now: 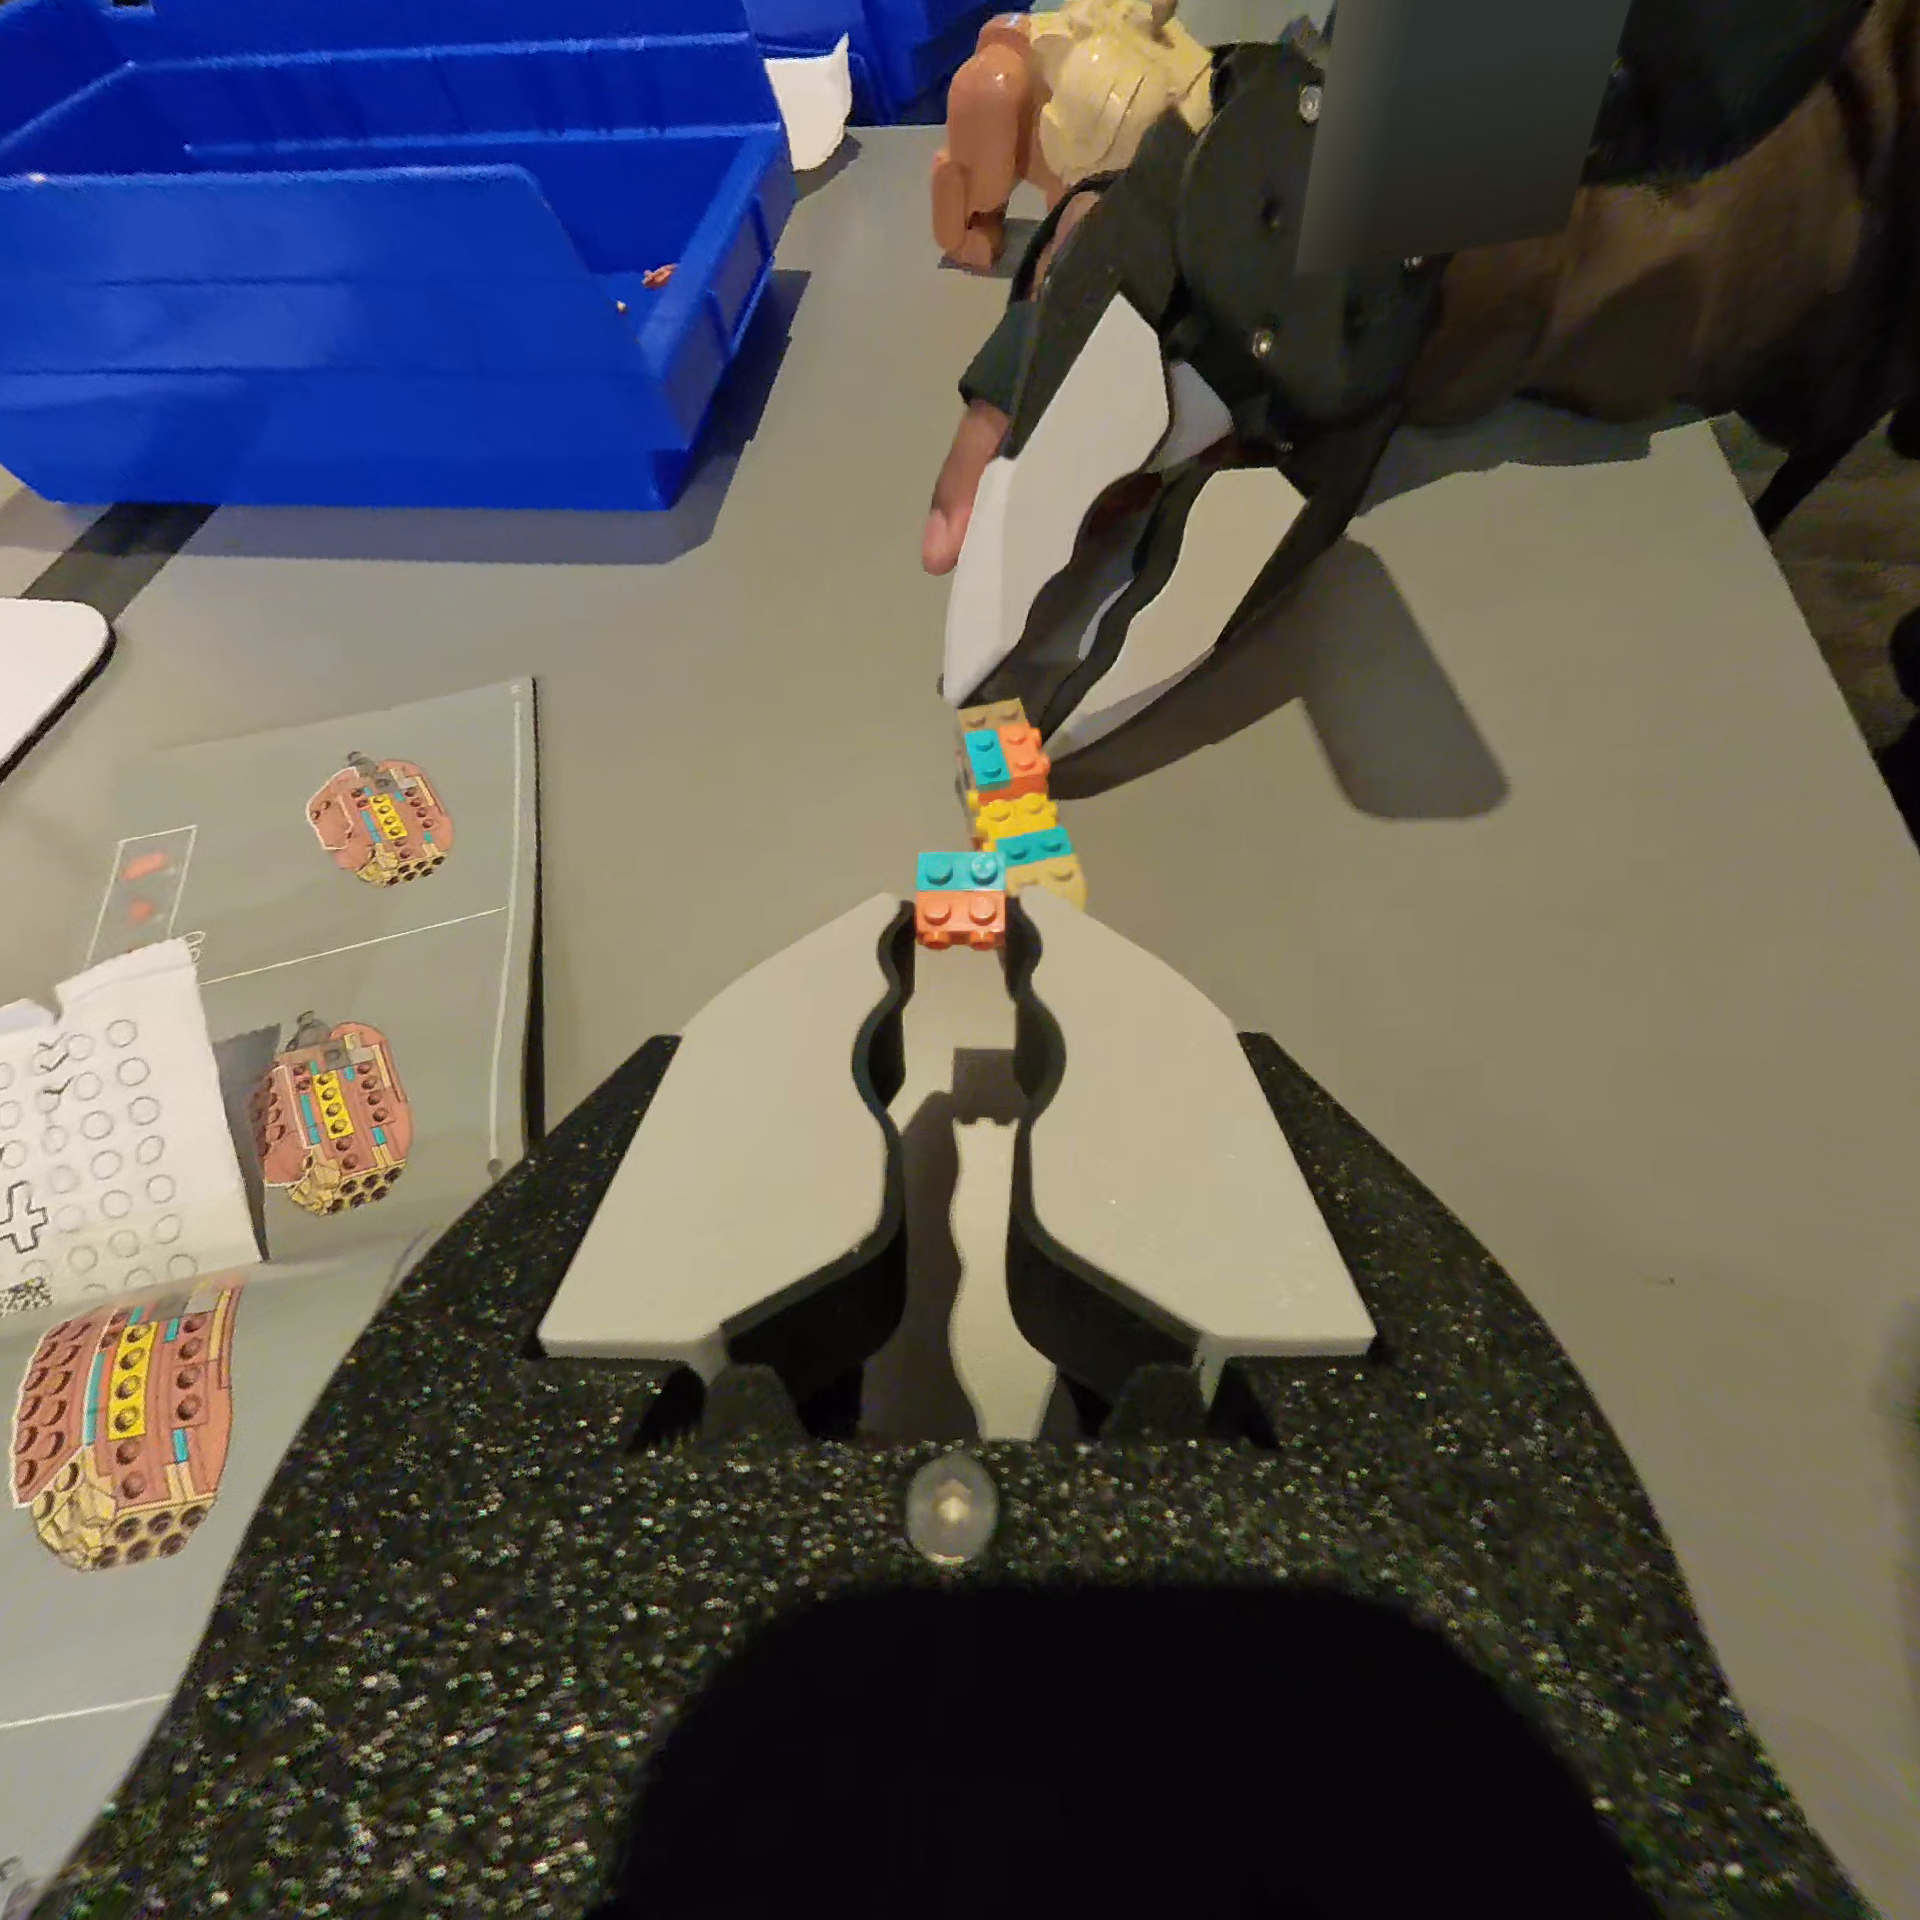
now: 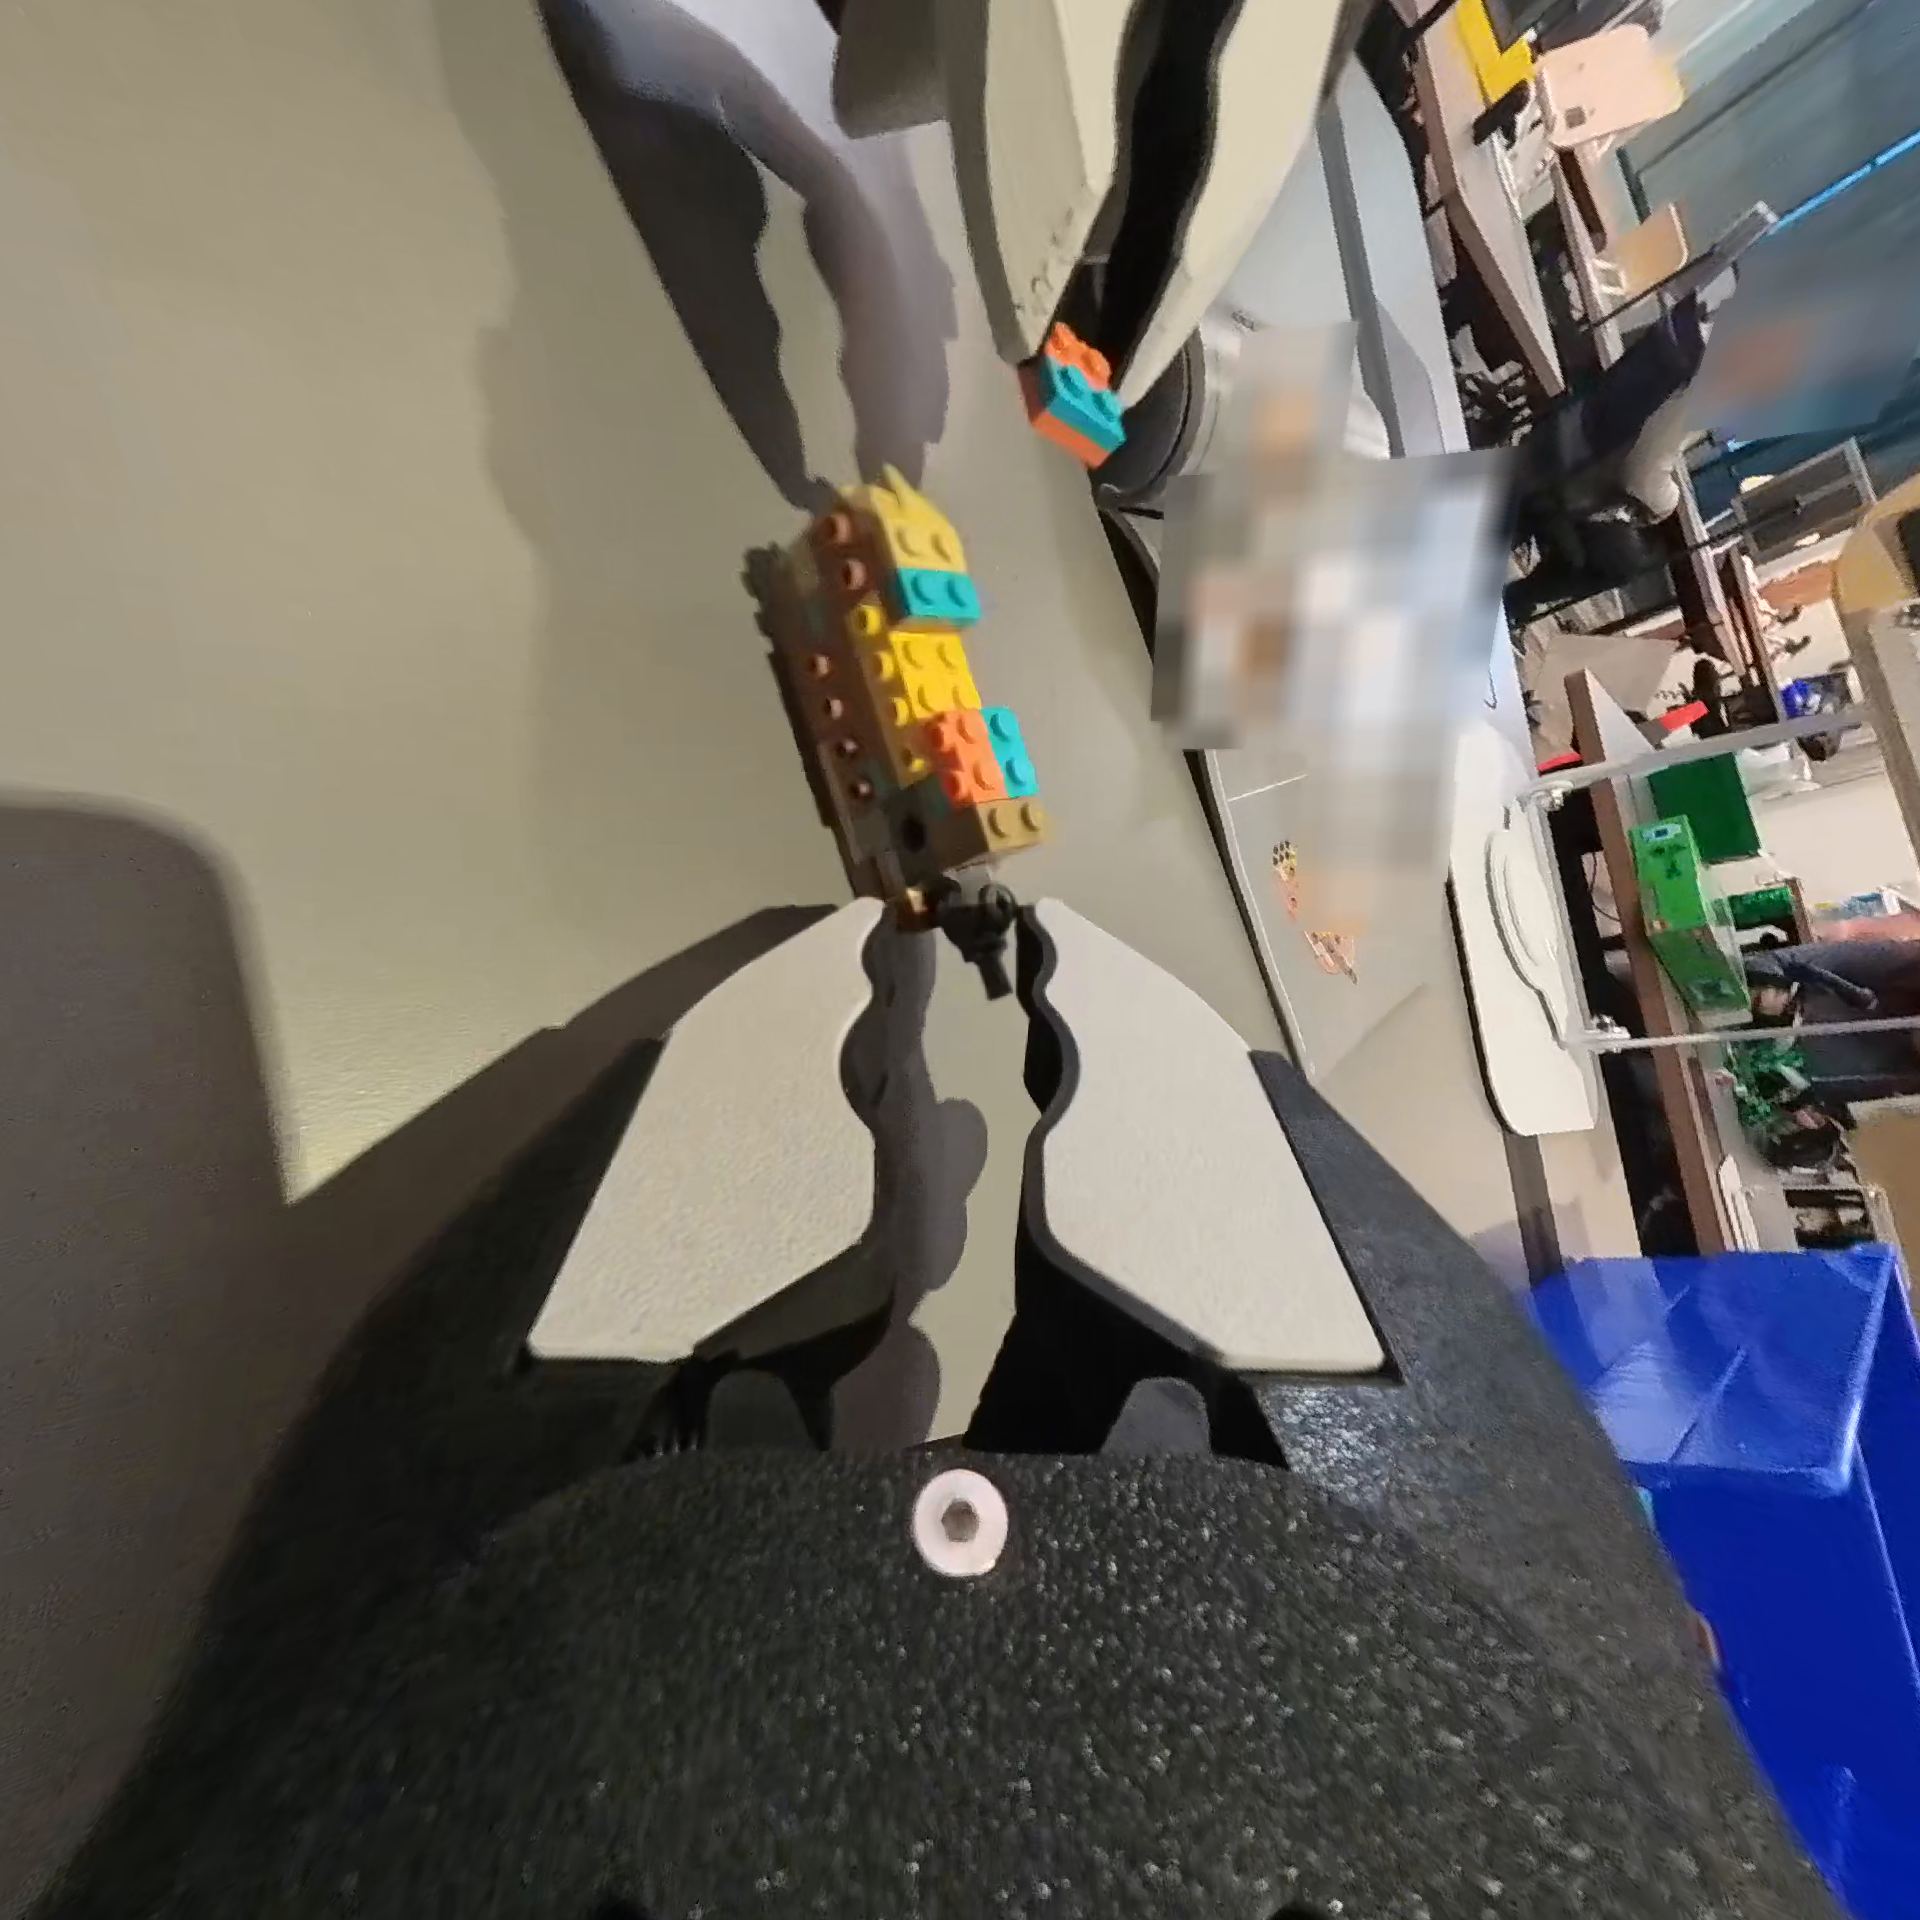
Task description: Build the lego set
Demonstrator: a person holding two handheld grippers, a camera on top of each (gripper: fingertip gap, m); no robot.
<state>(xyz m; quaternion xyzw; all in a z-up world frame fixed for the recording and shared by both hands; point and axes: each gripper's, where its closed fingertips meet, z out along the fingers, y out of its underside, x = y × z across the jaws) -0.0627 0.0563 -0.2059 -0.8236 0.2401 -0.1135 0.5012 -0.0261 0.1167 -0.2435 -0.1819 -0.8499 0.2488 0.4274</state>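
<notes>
A small orange-and-teal brick stack (image 1: 961, 899) sits between the tips of my left gripper (image 1: 963, 925), which is shut on it. It also shows in the right wrist view (image 2: 1075, 400). My right gripper (image 2: 954, 916) is shut on the black end piece of a long lego assembly (image 2: 904, 686) of yellow, teal, orange, tan and brown bricks. It holds the assembly over the grey table (image 1: 1455, 1039). In the left wrist view the assembly (image 1: 1013, 800) hangs from the right gripper (image 1: 1023, 717). The small stack is right beside the assembly's near tan end; I cannot tell if they touch.
Blue bins (image 1: 364, 260) stand at the back left. An open instruction booklet (image 1: 343, 987) and a white sheet with circles (image 1: 104, 1122) lie at the left. A tan and brown lego figure (image 1: 1039, 125) stands at the back. A blue bin (image 2: 1745, 1455) shows in the right wrist view. The grippers' ends are close to 9 cm from one another.
</notes>
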